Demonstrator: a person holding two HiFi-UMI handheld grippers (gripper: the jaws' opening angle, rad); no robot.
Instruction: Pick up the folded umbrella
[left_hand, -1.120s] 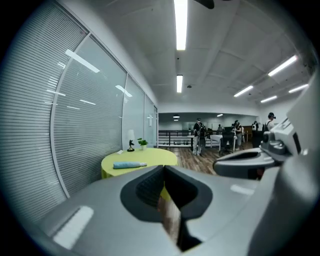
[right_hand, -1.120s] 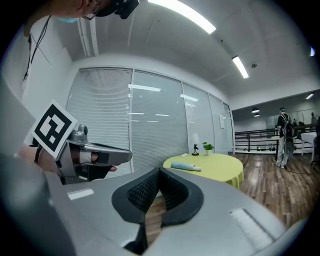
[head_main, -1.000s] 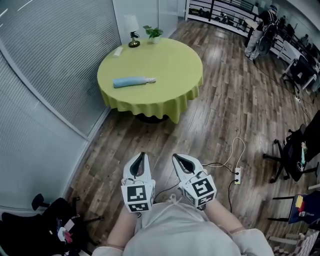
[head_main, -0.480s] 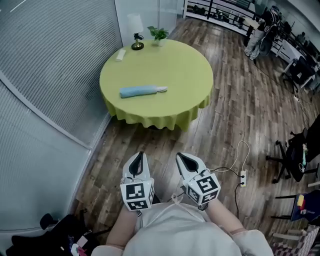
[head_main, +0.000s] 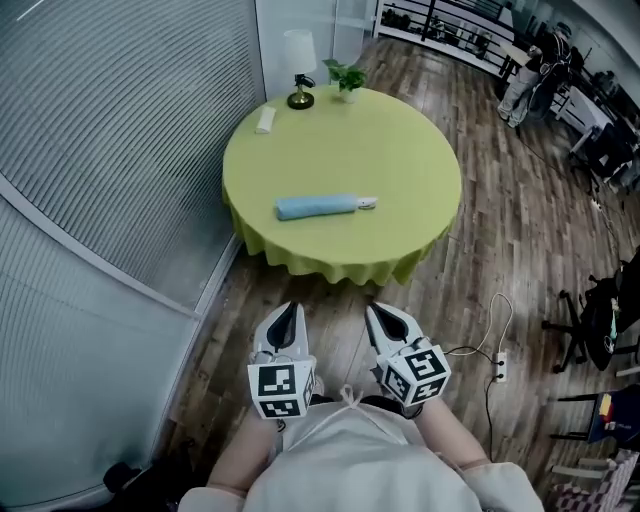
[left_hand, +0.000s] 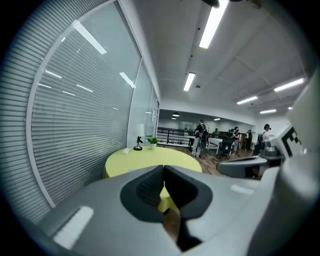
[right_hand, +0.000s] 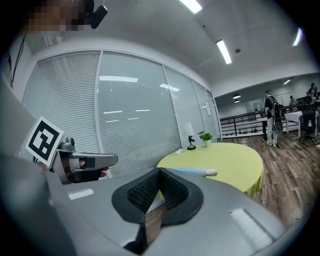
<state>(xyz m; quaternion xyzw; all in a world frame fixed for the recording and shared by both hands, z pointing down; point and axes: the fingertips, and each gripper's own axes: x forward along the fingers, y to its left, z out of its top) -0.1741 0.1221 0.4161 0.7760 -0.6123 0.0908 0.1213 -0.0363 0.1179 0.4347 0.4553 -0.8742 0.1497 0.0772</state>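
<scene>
A folded light-blue umbrella (head_main: 318, 206) with a pale handle lies flat on the round table with a yellow-green cloth (head_main: 400, 160), toward its near side. In the right gripper view the umbrella (right_hand: 192, 171) shows just above the jaws. My left gripper (head_main: 287, 318) and right gripper (head_main: 390, 321) are side by side close to my body, over the wood floor short of the table. Both are shut with nothing between the jaws. The left gripper view shows the table (left_hand: 145, 157) ahead; the umbrella is hidden behind its jaws.
At the table's far edge stand a small lamp (head_main: 299, 65), a potted plant (head_main: 346, 77) and a small white object (head_main: 265, 120). A blind-covered glass wall (head_main: 110, 150) runs along the left. A power strip with cable (head_main: 499, 368) lies on the floor at right, near chairs (head_main: 595, 325). People stand far back.
The table and umbrella have come closer and shifted toward the lower right in the head view as I walk forward. Both grippers keep their shut pose in front of me.
</scene>
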